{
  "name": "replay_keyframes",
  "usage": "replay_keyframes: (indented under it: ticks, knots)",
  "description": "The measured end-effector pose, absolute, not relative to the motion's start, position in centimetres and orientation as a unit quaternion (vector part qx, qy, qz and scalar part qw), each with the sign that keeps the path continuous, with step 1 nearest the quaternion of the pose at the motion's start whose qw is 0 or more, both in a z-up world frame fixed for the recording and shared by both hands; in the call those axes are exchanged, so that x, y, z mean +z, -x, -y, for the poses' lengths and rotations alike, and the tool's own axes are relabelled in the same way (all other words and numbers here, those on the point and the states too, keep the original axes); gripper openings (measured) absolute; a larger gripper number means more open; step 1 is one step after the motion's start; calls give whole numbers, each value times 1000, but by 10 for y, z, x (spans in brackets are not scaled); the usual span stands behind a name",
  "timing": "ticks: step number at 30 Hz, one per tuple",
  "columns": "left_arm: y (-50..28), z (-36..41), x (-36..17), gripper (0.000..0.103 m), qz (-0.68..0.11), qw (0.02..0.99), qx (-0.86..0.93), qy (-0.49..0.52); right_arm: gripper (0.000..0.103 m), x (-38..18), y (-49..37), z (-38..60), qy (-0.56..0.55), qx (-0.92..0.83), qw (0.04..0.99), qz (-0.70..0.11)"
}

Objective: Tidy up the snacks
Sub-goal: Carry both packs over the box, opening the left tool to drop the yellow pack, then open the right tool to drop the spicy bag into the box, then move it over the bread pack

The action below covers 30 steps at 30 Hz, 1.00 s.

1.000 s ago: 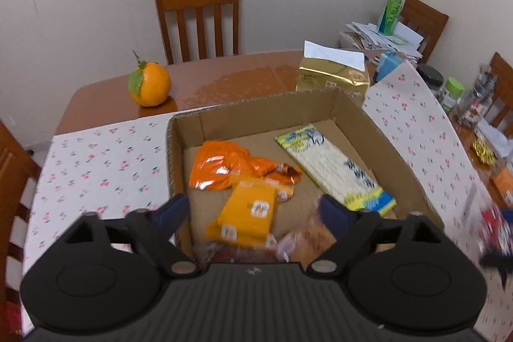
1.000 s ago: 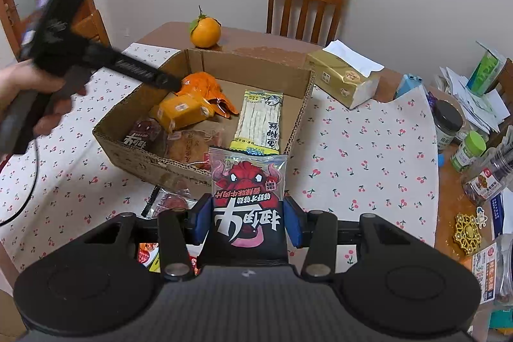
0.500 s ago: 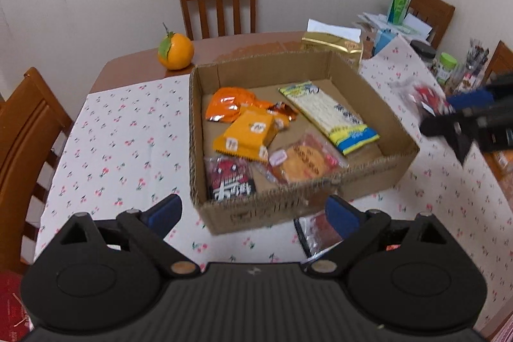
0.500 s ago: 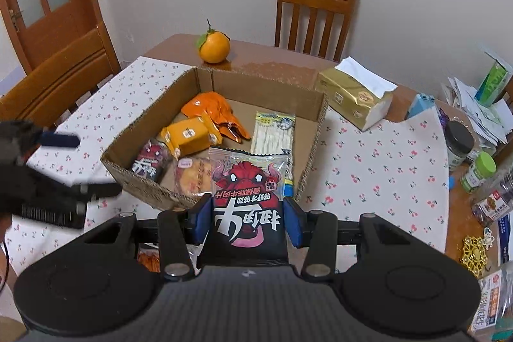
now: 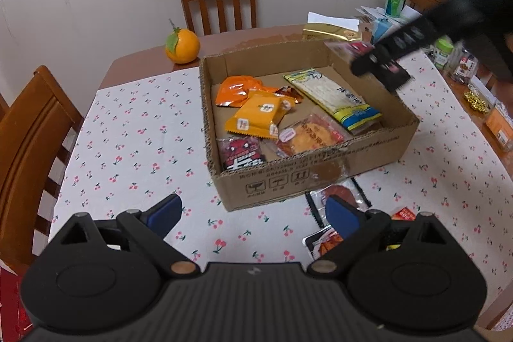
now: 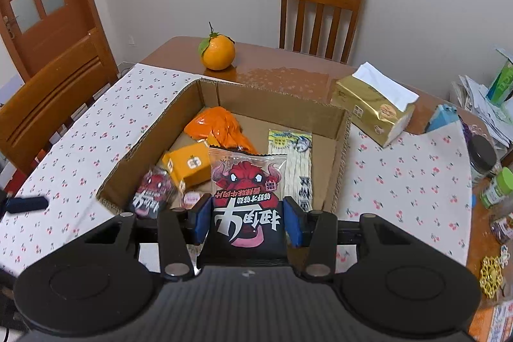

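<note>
Spread wide and gripping nothing, the left gripper (image 5: 253,213) is hanging over the cherry-print tablecloth (image 5: 134,149) just before the cardboard box (image 5: 320,175), likely lining up on the loose packets (image 5: 340,197) lying at the box's near wall. Seen from the right wrist, the right gripper (image 6: 245,220) is pinching a red bull packet (image 6: 247,181) above the box's near edge, probably to drop it beside its twin (image 6: 152,196).

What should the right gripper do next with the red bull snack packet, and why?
Probably lower it into the cardboard box and open. The right gripper is shut on the red bull snack packet, which hangs over the box's near side, above snacks already lying inside.
</note>
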<state>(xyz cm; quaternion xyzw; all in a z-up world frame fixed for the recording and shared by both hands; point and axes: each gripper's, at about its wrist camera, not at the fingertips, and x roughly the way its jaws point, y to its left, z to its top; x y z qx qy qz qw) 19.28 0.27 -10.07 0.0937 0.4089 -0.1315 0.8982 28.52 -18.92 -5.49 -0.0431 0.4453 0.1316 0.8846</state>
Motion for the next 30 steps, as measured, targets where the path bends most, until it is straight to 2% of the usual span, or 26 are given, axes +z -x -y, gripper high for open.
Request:
replay_keyframes:
  ticks: [12, 13, 14, 16, 17, 19, 30]
  knots:
    - [-201, -33, -111, 96, -423, 897, -108, -65, 53, -67, -371, 158, 66, 122, 887, -440]
    - [-202, -35, -112, 96, -424, 897, -105, -64, 57, -69, -377, 155, 72, 117, 888, -440]
    - [-202, -36, -113, 96, -426, 897, -103, -63, 70, -71, -381, 154, 77, 109, 889, -437]
    - [-202, -38, -115, 96, -429, 896, -102, -60, 91, -73, -382, 153, 80, 105, 892, -432]
    - [-203, -39, -115, 96, -429, 895, -101, -60, 97, -73, -380, 155, 79, 104, 895, -427]
    - [-203, -39, -116, 96, -431, 895, -100, -63, 103, -72, -372, 158, 77, 105, 897, -423]
    - [-198, -31, -115, 96, -433, 893, -105, -70, 103, -64, -300, 176, 79, 93, 897, -425]
